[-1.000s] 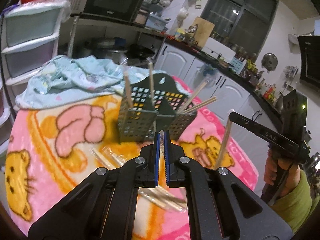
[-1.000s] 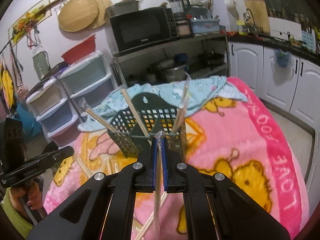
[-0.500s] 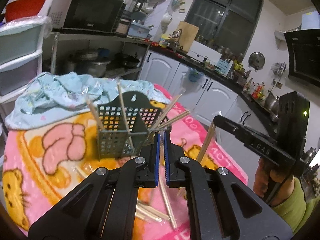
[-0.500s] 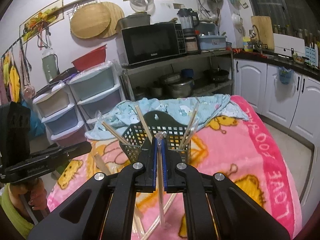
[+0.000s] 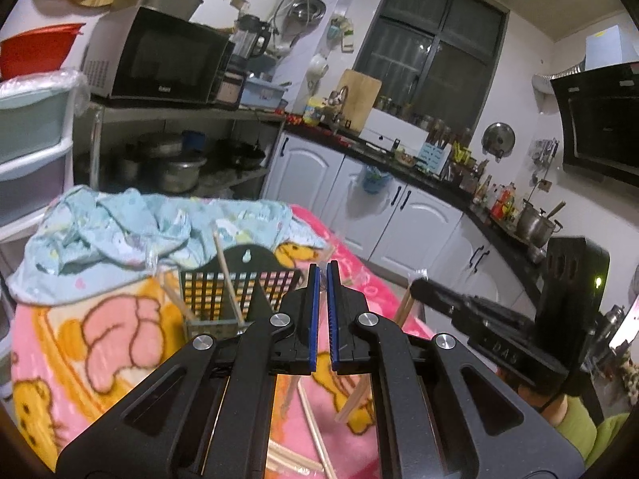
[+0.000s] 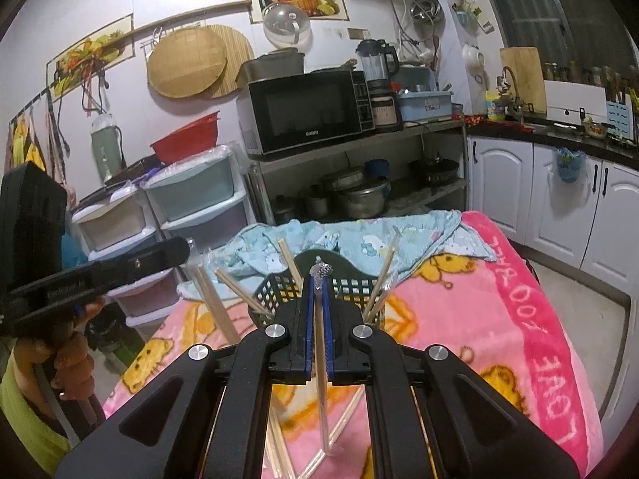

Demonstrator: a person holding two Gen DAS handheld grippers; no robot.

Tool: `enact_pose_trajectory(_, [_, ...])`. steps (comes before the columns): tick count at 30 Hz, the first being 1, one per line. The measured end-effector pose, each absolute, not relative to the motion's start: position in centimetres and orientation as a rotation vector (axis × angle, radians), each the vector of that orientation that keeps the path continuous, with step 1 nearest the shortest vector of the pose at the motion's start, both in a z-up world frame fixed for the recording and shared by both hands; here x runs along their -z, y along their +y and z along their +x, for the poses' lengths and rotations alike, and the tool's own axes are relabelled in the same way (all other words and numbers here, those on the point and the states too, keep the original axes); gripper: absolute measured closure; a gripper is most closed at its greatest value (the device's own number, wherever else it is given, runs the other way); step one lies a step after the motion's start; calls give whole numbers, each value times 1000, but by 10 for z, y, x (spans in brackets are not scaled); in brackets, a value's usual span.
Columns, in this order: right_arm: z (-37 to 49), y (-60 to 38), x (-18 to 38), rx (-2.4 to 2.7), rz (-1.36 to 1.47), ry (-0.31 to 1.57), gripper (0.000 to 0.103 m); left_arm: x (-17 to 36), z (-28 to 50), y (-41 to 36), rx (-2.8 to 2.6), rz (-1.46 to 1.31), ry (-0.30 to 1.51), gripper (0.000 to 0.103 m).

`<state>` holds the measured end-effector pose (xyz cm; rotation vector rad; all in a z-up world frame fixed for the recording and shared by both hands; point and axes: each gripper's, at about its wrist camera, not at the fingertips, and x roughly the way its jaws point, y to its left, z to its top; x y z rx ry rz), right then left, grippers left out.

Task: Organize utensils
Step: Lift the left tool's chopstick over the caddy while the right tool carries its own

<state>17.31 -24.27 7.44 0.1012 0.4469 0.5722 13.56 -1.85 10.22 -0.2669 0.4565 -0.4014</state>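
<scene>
Left gripper (image 5: pixel 322 311) clenched on nothing, hovering above basket (image 5: pixel 239 295), keeping clear.
Basket sitting mid-blanket (image 6: pixel 519 319), chopsticks (image 6: pixel 381 279) leaning inside so ends stay together.
Right gripper (image 6: pixel 318 319) grasping wrapped chopstick (image 6: pixel 320 359) upright, tip aiming down for drop into basket.
Loose chopsticks (image 5: pixel 315 431) lying on blanket below, awaiting pickup.

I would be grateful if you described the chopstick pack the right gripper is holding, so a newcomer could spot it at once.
Start at the pink cartoon blanket and find the dark slotted basket standing on it. Just in front of it, the right gripper is shut on a clear-wrapped chopstick pack. Unlike the packs in the basket or lying on the blanket, it hangs upright between blue-edged fingers.
</scene>
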Motion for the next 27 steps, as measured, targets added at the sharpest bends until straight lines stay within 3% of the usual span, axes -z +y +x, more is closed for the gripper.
enact_pose_trajectory(27, [215,-221,-175,-537,81,308,99,-191,184,9,330,-254,343,101])
